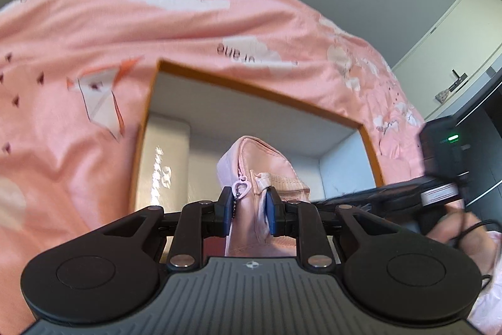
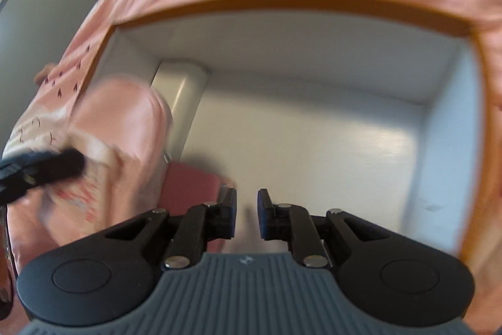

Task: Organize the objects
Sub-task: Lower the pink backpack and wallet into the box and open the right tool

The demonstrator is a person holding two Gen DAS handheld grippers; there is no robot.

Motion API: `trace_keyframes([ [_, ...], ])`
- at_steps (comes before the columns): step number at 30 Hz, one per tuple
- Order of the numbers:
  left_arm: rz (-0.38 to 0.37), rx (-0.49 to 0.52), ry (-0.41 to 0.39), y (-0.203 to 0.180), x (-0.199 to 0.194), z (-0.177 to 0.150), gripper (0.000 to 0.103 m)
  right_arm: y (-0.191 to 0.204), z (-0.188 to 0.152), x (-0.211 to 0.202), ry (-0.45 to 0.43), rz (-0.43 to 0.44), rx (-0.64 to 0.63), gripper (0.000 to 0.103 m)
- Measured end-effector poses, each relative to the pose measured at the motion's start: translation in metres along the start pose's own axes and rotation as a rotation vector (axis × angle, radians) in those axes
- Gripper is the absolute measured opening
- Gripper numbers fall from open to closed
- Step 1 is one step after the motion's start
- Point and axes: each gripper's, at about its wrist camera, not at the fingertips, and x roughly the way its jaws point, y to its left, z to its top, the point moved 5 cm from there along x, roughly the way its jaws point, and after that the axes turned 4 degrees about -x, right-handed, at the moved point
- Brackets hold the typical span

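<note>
My left gripper [image 1: 248, 200] is shut on a pink fabric pouch [image 1: 260, 156] with a zip and a heart-shaped pull. It holds the pouch upright over an open box with an orange rim [image 1: 251, 90] and white walls. In the right wrist view the same pouch [image 2: 125, 121] hangs blurred at the box's left side, with a black finger [image 2: 47, 168] of the left gripper on it. My right gripper [image 2: 247, 209] points down into the box [image 2: 313, 5]. A narrow gap shows between its pads, with nothing gripped.
A cream packet [image 1: 166, 159] stands against the box's left wall, and a dark red item [image 2: 191, 187] lies on the box floor beside it. The box sits on a pink printed bedsheet [image 1: 94, 21]. A black housing with a green light [image 1: 445, 143] is at the right.
</note>
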Motion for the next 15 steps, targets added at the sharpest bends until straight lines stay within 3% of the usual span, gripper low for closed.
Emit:
trace_keyframes([
  [1,0.004,-0.004,0.012,0.000,0.004,-0.003,0.024,-0.004,-0.001,-0.007,-0.015,-0.001,0.014,0.016],
  [5,0.060,0.024,0.053,-0.002,0.017,-0.016,0.024,-0.013,-0.009,-0.023,-0.058,0.038,0.083,0.035],
  [10,0.087,0.043,0.090,0.000,0.027,-0.025,0.025,-0.004,-0.014,-0.024,-0.070,0.119,0.138,0.038],
  [15,0.177,0.125,0.126,-0.001,0.033,-0.031,0.031,0.005,-0.022,-0.011,-0.049,0.151,0.164,0.040],
])
